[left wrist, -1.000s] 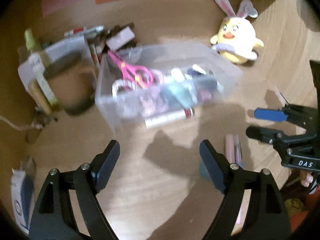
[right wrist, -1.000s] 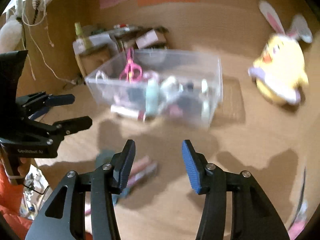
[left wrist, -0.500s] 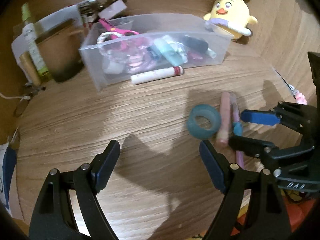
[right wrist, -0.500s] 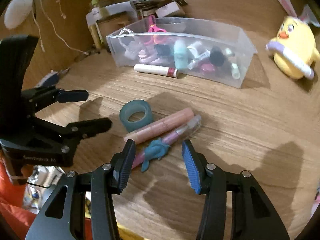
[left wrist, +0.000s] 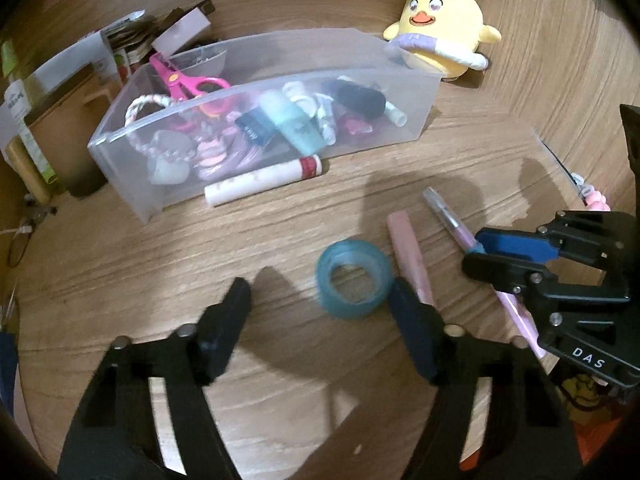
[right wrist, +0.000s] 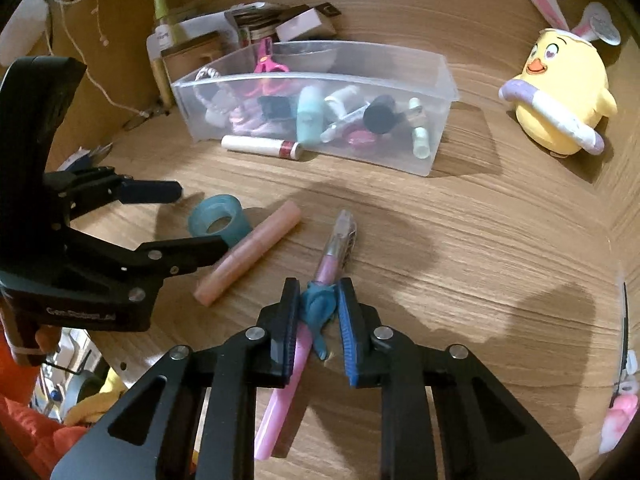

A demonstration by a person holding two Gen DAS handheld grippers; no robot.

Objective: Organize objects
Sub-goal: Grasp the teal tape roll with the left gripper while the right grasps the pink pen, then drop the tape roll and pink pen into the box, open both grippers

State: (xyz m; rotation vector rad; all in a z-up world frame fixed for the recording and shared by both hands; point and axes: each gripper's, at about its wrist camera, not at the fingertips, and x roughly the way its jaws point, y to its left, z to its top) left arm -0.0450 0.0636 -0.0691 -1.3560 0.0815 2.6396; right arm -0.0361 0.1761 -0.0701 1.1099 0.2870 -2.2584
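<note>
Teal tape roll [left wrist: 354,278] lies flat on the wooden tabletop [left wrist: 140,264] in the left wrist view, just ahead of the left gripper [left wrist: 320,312], whose jaws stand wide apart and hold nothing. Right beside the roll lies a pink tube [left wrist: 410,256], and past it a pink pen [left wrist: 460,228] runs under the right gripper [left wrist: 480,250]. Farther back sits a clear plastic bin [left wrist: 416,120] full of small items, with pink scissors [left wrist: 180,78] poking up from it and a white tube [left wrist: 264,180] resting against its front wall. A yellow chick plush [left wrist: 440,32] sits behind the bin.

From the right wrist view, the right gripper [right wrist: 318,304] has its jaws drawn close around the pen [right wrist: 328,268] at its teal ornament [right wrist: 318,306], which fills the gap between them. The pen lies on the tabletop. The tape roll [right wrist: 218,222] and pink tube [right wrist: 250,252] lie to its left, between the open jaws of the left gripper [right wrist: 196,220].
</note>
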